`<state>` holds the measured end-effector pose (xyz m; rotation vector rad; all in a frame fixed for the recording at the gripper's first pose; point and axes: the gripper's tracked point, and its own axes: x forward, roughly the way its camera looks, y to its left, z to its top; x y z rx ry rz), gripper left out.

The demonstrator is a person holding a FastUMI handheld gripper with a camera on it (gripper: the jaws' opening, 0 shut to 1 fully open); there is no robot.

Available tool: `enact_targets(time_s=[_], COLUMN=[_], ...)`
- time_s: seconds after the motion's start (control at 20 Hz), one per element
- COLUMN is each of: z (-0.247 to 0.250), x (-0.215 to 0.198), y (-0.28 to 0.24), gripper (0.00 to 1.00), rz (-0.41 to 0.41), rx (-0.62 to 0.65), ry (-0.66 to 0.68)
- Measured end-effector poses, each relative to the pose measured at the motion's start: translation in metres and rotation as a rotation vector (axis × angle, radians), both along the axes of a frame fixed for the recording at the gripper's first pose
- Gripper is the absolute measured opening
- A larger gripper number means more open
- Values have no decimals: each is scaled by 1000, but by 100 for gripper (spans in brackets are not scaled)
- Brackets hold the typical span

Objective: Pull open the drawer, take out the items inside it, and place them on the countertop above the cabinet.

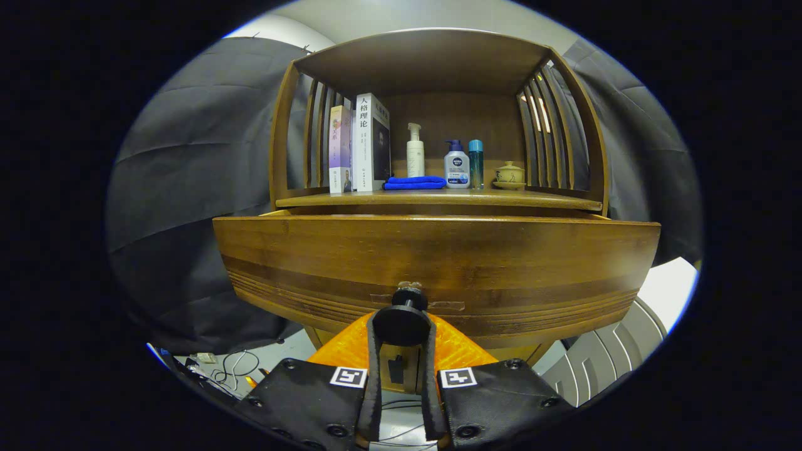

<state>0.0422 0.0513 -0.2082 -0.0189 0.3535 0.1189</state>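
A wooden cabinet's drawer [438,257] stands pulled out toward me, its wide front panel just beyond my fingers. My gripper [401,326] is shut on the drawer's dark round knob [407,299], one finger on each side of it. The drawer's inside is hidden behind the front panel. Above it runs the countertop [539,199], a wooden shelf under a curved hood.
On the countertop stand two upright books [360,144], a folded blue cloth [415,182], a white pump bottle [415,150], a lotion bottle [457,165], a teal bottle [476,163] and a small lidded cup [509,175]. Cables [235,366] lie on the floor at the lower left.
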Motion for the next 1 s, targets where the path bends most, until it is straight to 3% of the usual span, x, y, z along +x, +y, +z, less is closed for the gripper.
enact_targets(time_s=[1.0], z=[-10], x=[-89], y=[14], gripper=[29], rz=[131], rx=[-63], ry=[29])
